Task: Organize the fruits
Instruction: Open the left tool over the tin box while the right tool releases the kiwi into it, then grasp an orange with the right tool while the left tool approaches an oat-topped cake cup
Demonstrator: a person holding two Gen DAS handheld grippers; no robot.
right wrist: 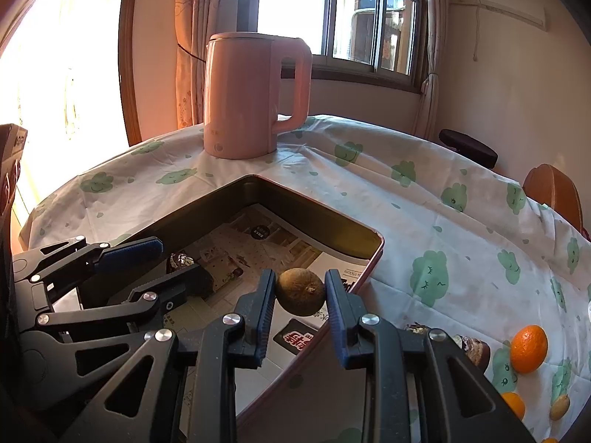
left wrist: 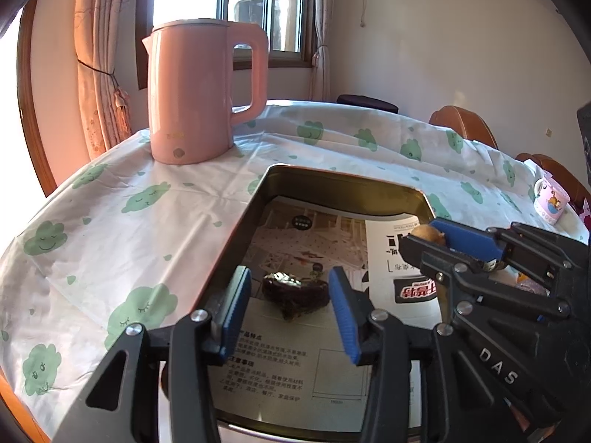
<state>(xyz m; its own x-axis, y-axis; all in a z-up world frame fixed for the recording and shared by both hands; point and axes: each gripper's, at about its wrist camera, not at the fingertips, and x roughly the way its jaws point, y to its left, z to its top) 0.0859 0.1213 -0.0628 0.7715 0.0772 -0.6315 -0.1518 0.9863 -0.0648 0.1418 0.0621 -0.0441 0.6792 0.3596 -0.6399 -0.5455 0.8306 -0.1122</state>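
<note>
A metal tin [left wrist: 332, 179] lined with printed paper sits on the table; it also shows in the right wrist view [right wrist: 317, 208]. My right gripper [right wrist: 300, 295] is shut on a brown kiwi [right wrist: 301, 292] and holds it over the tin's right side; the kiwi [left wrist: 428, 234] also shows in the left wrist view between the right gripper's fingers. My left gripper [left wrist: 290, 308] is open over the tin, its fingers on either side of a dark foil-wrapped piece [left wrist: 295, 293] lying on the paper, apart from it. An orange [right wrist: 529, 349] lies on the cloth at the right.
A pink kettle [left wrist: 201, 90] stands behind the tin. A second orange [right wrist: 513, 404], a small yellow fruit [right wrist: 559, 406] and dark wrapped pieces [right wrist: 472, 349] lie at the right on the cloth. A printed mug [left wrist: 550, 201] and wooden chairs [left wrist: 465, 123] are at the far right.
</note>
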